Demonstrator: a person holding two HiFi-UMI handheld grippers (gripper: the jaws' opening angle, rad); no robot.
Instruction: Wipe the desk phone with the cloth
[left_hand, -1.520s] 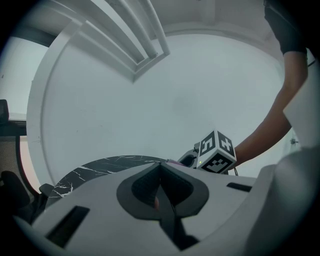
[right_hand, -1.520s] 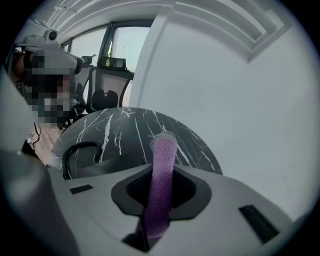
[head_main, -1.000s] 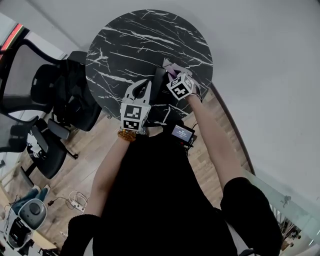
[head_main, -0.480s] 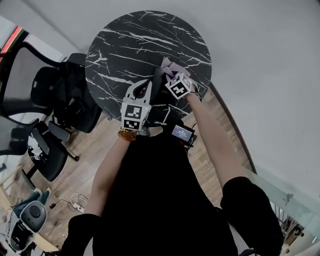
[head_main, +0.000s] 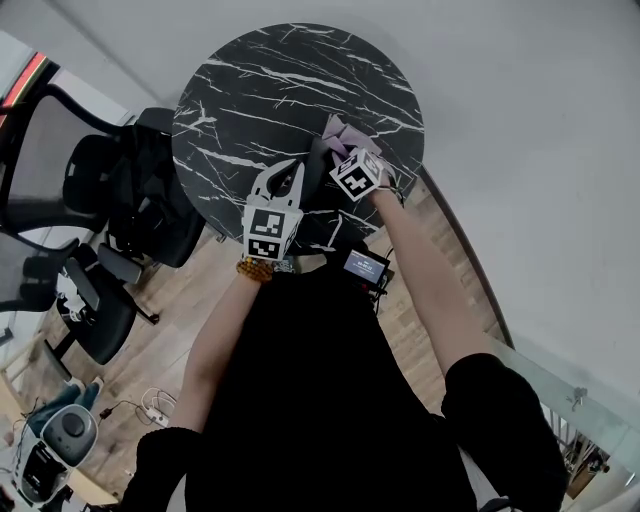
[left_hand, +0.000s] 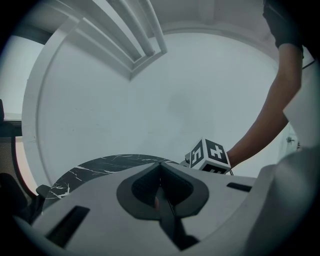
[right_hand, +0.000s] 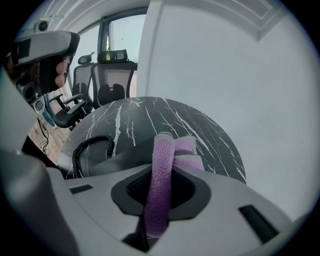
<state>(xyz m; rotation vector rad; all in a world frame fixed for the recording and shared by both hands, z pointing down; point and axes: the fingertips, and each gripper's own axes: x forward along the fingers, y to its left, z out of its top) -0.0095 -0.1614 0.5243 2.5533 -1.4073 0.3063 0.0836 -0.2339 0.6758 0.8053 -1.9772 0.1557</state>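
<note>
pinching the cloth (right_hand: 162, 165) in its jaws, the right gripper (right_hand: 159, 192) should press it flat and sweep slowly over the phone (right_hand: 102, 162) at the counter's (head_main: 270, 90) near edge, avoiding the cord (right_hand: 90, 147), while the left gripper (left_hand: 160, 176), jaws pressed together and empty, hangs beside.

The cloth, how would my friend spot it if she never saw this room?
Find the round black table with white veins. At its wall-side edge the right gripper pinches the cloth beside the dark phone's coiled cord. It is the only fluffy purple thing; everything near it is black, grey or white.
</note>
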